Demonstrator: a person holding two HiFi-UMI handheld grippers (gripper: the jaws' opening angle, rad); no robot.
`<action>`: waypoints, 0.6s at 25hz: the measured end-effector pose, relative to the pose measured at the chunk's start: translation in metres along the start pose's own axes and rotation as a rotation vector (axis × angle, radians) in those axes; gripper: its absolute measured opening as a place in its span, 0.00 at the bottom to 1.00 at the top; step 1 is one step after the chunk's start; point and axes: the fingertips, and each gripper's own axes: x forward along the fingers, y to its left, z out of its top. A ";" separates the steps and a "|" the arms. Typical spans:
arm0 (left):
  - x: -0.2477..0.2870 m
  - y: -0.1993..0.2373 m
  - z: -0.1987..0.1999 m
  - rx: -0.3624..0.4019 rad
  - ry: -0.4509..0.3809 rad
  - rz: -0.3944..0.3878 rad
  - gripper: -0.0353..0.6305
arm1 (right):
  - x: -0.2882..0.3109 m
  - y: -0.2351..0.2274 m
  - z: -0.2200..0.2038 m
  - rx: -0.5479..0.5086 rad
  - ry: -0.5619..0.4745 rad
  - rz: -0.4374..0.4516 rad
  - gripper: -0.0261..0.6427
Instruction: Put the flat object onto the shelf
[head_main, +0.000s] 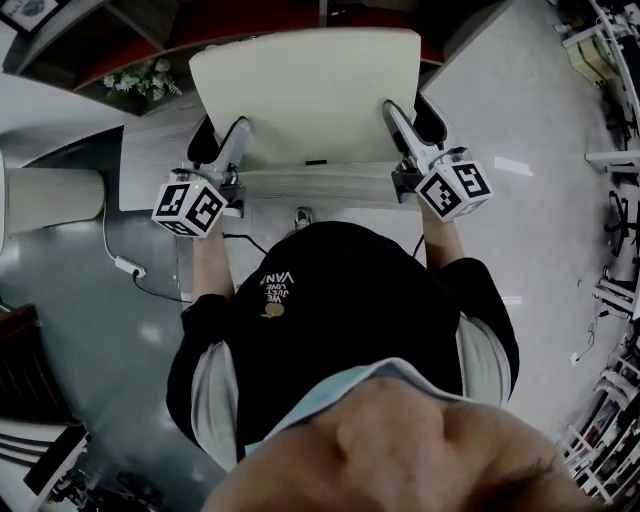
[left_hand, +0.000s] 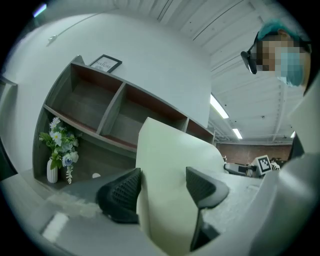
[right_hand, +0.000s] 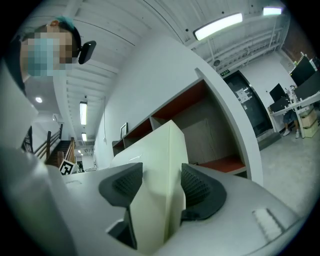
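Status:
- A flat cream board (head_main: 305, 90) is held by both grippers, out in front of the person and over a grey wood-grain table (head_main: 150, 165).
- The left gripper (head_main: 222, 135) is set on the board's left edge and the right gripper (head_main: 413, 120) on its right edge, both near the corners closest to the person.
- In the left gripper view, the fingers of the left gripper (left_hand: 162, 187) are clamped on the board (left_hand: 165, 150). One ribbed pad is pressed on each face, with the edge deep between them.
- In the right gripper view, the right gripper (right_hand: 157, 185) has the same hold. Both pads are pressed onto the board (right_hand: 160, 150), which is seen nearly edge-on.
- In the head view, the board's broad face is shown to the camera. Whether its lower edge touches the table cannot be told.
- The board is not on the shelf (left_hand: 115, 107). The shelf is seen beyond the board's far edge, with open compartments of red-brown lining.
- A white vase (left_hand: 52, 172) of flowers (left_hand: 60, 145) is stood in the lower left bay of the shelf.
- A framed picture (left_hand: 105, 63) is stood on top of the shelf.
- A marker cube (head_main: 190, 207) is seen on the left gripper and another (head_main: 455, 190) on the right gripper.
- A white cable with a plug (head_main: 125, 262) is seen on the floor to the left of the person.
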 end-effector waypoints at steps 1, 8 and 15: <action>-0.001 0.000 0.005 0.005 -0.011 -0.006 0.49 | 0.001 0.003 0.006 -0.005 -0.016 0.004 0.39; -0.004 -0.004 0.045 0.068 -0.077 -0.054 0.49 | 0.004 0.025 0.044 -0.053 -0.110 0.017 0.37; -0.004 -0.008 0.085 0.119 -0.134 -0.100 0.49 | 0.007 0.041 0.072 -0.084 -0.179 0.016 0.37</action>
